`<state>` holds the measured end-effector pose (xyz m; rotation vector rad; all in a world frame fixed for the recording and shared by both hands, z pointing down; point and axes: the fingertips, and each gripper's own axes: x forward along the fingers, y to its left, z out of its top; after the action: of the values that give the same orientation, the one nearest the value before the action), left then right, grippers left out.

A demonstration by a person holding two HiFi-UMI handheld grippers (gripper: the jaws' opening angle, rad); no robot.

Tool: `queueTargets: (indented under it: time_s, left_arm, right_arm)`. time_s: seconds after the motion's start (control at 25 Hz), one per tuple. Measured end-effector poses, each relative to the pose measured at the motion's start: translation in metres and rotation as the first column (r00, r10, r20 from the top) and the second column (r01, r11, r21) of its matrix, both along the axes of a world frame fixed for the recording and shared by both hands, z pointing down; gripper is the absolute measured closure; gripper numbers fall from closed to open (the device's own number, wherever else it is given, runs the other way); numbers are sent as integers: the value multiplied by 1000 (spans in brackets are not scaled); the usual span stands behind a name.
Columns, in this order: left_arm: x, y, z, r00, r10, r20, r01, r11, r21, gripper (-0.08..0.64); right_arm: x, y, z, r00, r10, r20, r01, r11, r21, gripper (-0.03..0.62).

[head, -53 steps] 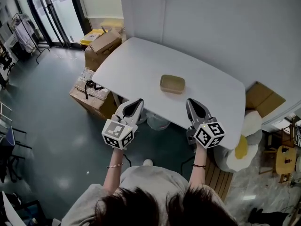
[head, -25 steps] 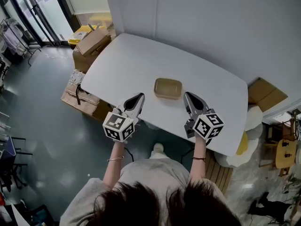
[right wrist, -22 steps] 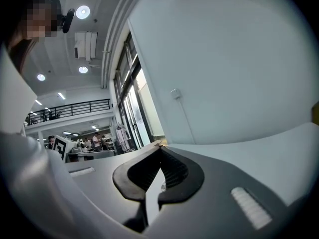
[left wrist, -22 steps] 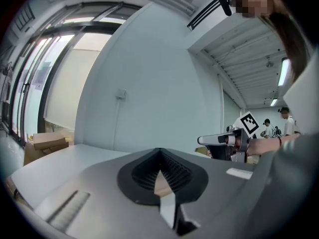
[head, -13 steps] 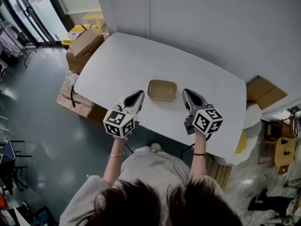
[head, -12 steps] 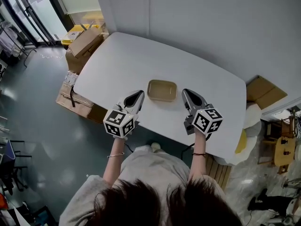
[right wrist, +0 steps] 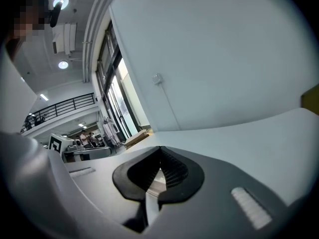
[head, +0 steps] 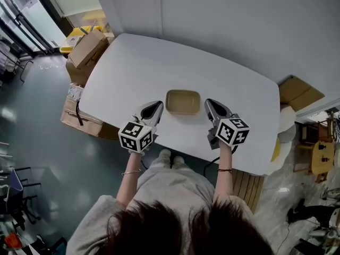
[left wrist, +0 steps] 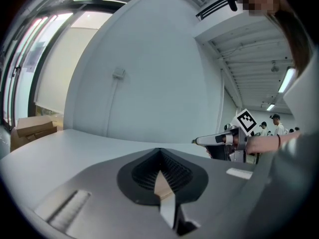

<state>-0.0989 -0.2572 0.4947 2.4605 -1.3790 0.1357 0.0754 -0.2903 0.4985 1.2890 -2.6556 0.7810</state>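
Both claws clenched, empty. Left gripper (head: 154, 108) and right gripper (head: 211, 106) flank tan tray (head: 183, 101), frame centre, near front edge of white table (head: 133, 62); contact unclear. Judged stage: approach. Next move needs jaws opened, tips lowered onto tray's end walls.

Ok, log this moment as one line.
left gripper: shut, empty, left of tray | right gripper: shut, empty, right of tray | tray: empty, on table, between grippers
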Motion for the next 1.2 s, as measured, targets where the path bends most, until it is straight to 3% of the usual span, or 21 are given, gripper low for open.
queueTargets:
  time_s: [0.4, 0.64, 1.2]
  left_arm:
    - [1, -28, 28, 996, 93, -11, -94, 993, -78, 570]
    - [0, -36, 45, 992, 124, -21, -125, 985, -117, 570]
    - [1, -48, 76, 986, 166, -30, -168, 967, -190, 570]
  right_arm:
    - [-2, -18, 58, 987, 84, -140, -106, 982, -157, 578]
    - [1, -20, 80, 974, 112, -198, -153, 967, -205, 577]
    - [-1, -32, 115, 950, 121, -287, -204, 939, -277, 500]
